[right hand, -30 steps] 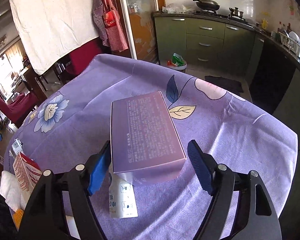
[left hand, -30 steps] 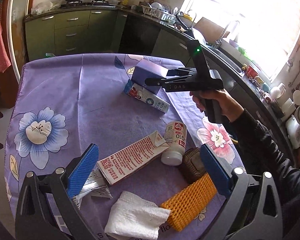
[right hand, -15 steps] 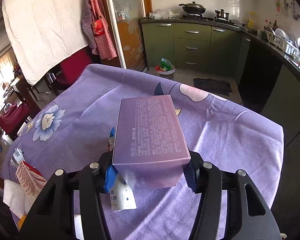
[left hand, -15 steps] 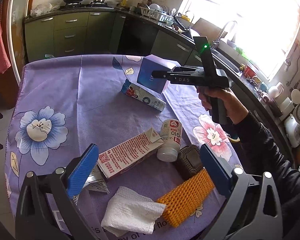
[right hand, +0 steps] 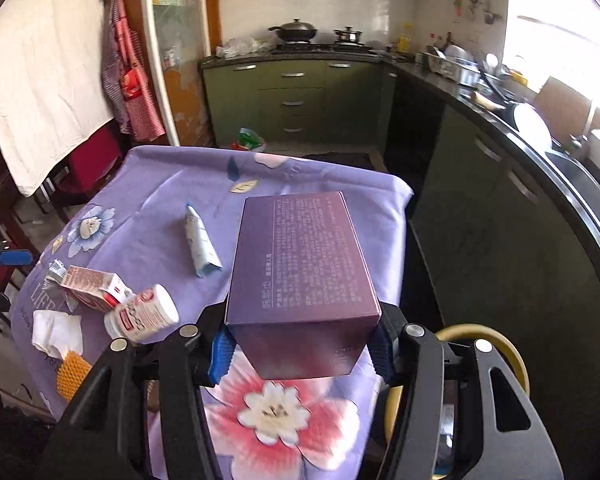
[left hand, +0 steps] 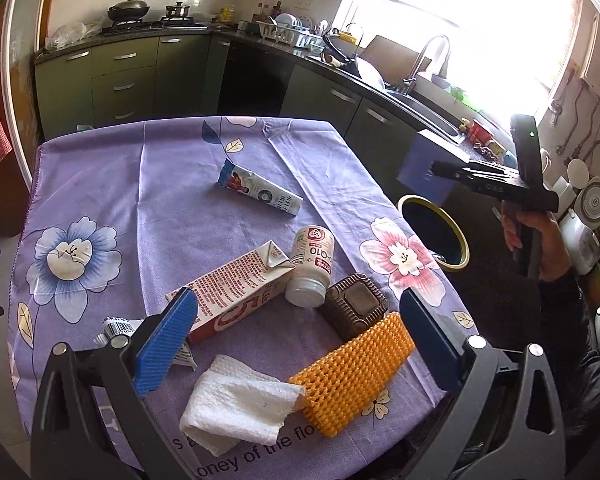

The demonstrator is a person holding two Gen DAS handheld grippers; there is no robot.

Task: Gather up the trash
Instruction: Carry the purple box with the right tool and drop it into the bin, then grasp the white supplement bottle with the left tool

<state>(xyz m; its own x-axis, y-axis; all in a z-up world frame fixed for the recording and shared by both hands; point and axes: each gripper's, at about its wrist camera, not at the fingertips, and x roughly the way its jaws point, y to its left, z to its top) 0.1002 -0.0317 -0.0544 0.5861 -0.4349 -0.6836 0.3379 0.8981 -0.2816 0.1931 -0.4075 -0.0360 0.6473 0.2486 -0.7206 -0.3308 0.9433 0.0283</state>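
Note:
My right gripper is shut on a purple box and holds it in the air past the table's right edge, above a yellow-rimmed bin, whose rim also shows in the right wrist view. The box also shows in the left wrist view. My left gripper is open and empty over the near trash: a red-and-white carton, a white bottle, a brown tray, an orange foam net, a white tissue and a blue-white carton.
The table carries a purple flowered cloth. A crumpled barcode wrapper lies at its near left. Green kitchen cabinets and a counter with a sink run behind and to the right. Chairs stand at the left.
My right gripper closed on the purple box, lifted it off the table and carried it right, out over the bin. My left gripper stayed open and shifted slightly.

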